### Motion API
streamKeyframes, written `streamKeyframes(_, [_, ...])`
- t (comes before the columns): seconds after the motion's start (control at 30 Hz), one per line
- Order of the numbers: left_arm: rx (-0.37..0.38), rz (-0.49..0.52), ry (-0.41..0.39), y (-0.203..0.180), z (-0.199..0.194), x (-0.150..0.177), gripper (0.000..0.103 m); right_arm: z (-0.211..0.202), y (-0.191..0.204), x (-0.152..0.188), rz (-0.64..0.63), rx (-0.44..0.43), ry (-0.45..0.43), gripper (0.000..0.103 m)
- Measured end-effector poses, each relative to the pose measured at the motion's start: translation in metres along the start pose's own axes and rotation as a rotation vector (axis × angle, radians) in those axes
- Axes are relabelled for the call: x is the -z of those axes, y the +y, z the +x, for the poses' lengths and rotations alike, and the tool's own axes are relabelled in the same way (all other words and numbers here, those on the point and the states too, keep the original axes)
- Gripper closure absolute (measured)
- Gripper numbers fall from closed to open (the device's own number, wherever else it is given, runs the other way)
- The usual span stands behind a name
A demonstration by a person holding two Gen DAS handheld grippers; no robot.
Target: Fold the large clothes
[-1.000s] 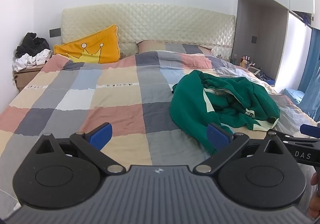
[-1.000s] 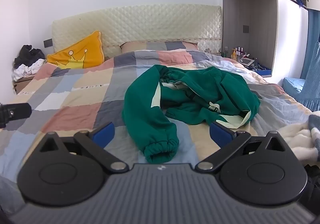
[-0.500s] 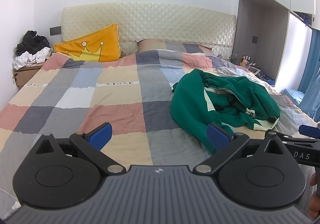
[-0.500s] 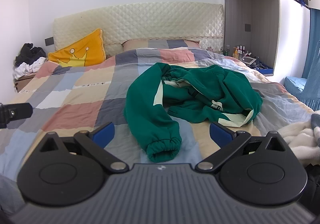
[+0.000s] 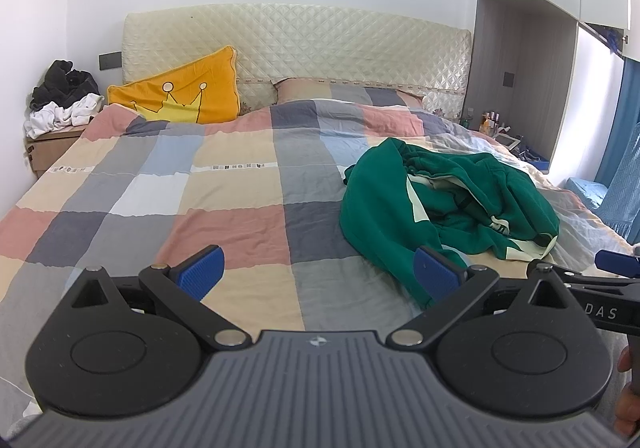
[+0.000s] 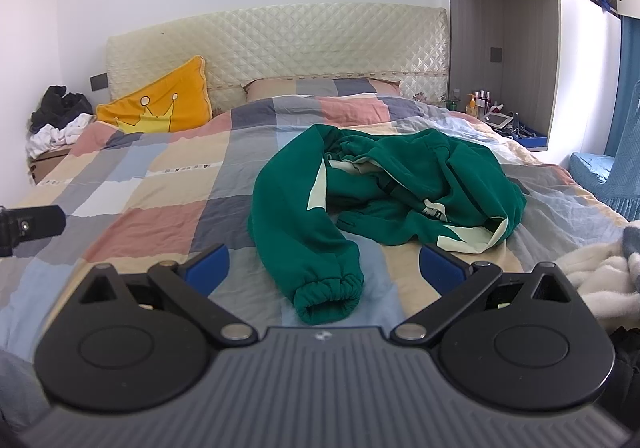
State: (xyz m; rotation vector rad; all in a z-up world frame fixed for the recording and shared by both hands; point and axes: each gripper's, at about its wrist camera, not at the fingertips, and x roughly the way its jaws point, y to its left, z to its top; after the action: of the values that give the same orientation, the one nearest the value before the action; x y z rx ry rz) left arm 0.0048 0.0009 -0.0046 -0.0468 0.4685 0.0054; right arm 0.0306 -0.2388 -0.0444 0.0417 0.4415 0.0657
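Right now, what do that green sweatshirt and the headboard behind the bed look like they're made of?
The green sweatshirt looks like thick, matte knit cotton or fleece: it slumps in soft rounded folds and has a gathered ribbed cuff. The headboard seems covered in cream quilted fabric, perhaps satin or faux leather, judging by its diamond stitching and faint sheen.

White walls, daylight from the right past blue curtains (image 6: pixel 626 87). Bed (image 5: pixel 224 203) with checked quilt and cream quilted headboard (image 5: pixel 296 47); yellow crown pillow (image 5: pixel 180 95) at its left, checked pillow (image 6: pixel 320 85) centre. Left nightstand (image 5: pixel 52 145) with a clothes pile (image 5: pixel 64 95), grey wardrobe (image 6: pixel 504 27) right with bottles (image 6: pixel 480 101) in its niche.
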Motion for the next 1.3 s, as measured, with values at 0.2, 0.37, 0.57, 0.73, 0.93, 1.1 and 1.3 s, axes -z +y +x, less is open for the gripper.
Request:
streamKeyframes(0.2, [0.006,-0.005,0.004,-0.002,0.002,0.001,0.001,0.0,0.001,0.0,0.0,0.001,0.002,0.0])
streamKeyframes(0.37, [0.01,-0.007,0.003,-0.003,-0.001,0.002,0.001,0.0,0.0,0.0,0.0,0.0,0.002,0.0])
streamKeyframes(0.57, [0.013,-0.01,0.0,0.0,-0.004,0.003,0.001,0.0,0.001,0.0,-0.007,0.001,0.002,0.0])
streamKeyframes(0.73, [0.022,-0.018,-0.006,0.002,-0.008,0.003,0.001,-0.001,0.003,0.002,-0.01,0.007,-0.004,0.0])
streamKeyframes(0.93, [0.028,-0.021,-0.005,0.003,-0.01,0.003,0.001,-0.003,0.004,0.004,-0.007,0.013,-0.001,0.0])
streamKeyframes(1.1, [0.027,-0.022,-0.005,0.004,-0.01,0.004,0.001,-0.002,0.004,0.004,-0.005,0.016,0.0,0.0])
streamKeyframes(1.3, [0.025,-0.015,-0.007,0.005,-0.009,0.003,0.001,0.002,0.004,0.007,0.001,0.026,0.011,0.0])
